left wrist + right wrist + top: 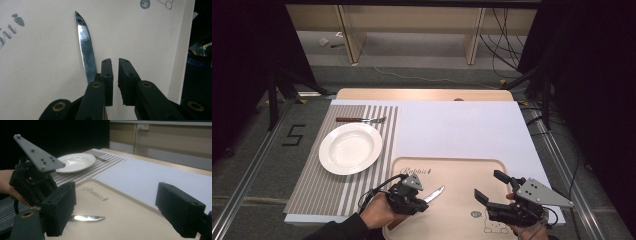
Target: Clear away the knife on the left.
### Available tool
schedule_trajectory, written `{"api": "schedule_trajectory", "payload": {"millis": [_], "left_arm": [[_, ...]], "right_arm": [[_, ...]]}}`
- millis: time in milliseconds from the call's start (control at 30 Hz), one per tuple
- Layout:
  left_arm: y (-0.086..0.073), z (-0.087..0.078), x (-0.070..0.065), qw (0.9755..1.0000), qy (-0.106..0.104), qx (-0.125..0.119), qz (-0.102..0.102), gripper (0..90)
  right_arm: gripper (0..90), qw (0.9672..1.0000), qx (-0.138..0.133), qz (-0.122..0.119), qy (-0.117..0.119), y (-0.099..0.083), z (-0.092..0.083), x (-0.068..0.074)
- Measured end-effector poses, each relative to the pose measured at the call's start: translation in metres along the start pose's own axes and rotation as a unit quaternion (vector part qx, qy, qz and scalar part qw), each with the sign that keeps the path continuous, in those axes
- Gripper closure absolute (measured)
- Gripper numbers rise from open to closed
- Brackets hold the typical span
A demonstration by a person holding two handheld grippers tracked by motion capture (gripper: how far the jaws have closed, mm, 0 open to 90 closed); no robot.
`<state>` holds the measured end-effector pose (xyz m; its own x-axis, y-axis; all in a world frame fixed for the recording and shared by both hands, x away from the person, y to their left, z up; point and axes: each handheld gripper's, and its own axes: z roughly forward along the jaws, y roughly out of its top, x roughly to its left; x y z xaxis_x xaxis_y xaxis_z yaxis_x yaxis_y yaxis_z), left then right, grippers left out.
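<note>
Two grippers work over the beige tray. Left gripper: its jaws stand nearly together with a narrow empty gap between them, and the knife runs along the outer face of one finger, blade pointing ahead; whether the handle below is caught elsewhere cannot be told. From the right gripper view the blade lies low over the tray floor. Right gripper: jaws wide apart, nothing between them, well clear of the knife.

Judgement: the step in hand is securing the knife for removal; next move calls for a confirmed grip, then a lift.

Beyond the fingers stand a white plate and fork on the striped mat; the tray rim lies between.
</note>
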<state>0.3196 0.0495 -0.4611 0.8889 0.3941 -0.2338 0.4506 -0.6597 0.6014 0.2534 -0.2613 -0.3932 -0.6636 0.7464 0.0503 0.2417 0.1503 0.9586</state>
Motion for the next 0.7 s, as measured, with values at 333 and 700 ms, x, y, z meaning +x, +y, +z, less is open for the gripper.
{"api": "schedule_trajectory", "payload": {"millis": [333, 700], "left_arm": [[0.002, 0.011, 0.000, 0.9997, 0.004, 0.021, 0.009, 89.6], [0.003, 0.016, 0.003, 0.9992, 0.017, 0.036, 0.008, 89.6]], "right_arm": [[17.7, 1.0000, -0.001, 0.001, 0.000, 0.000, 0.000, 0.000], [17.8, 1.0000, -0.001, 0.000, 0.001, 0.000, 0.000, 0.000]]}}
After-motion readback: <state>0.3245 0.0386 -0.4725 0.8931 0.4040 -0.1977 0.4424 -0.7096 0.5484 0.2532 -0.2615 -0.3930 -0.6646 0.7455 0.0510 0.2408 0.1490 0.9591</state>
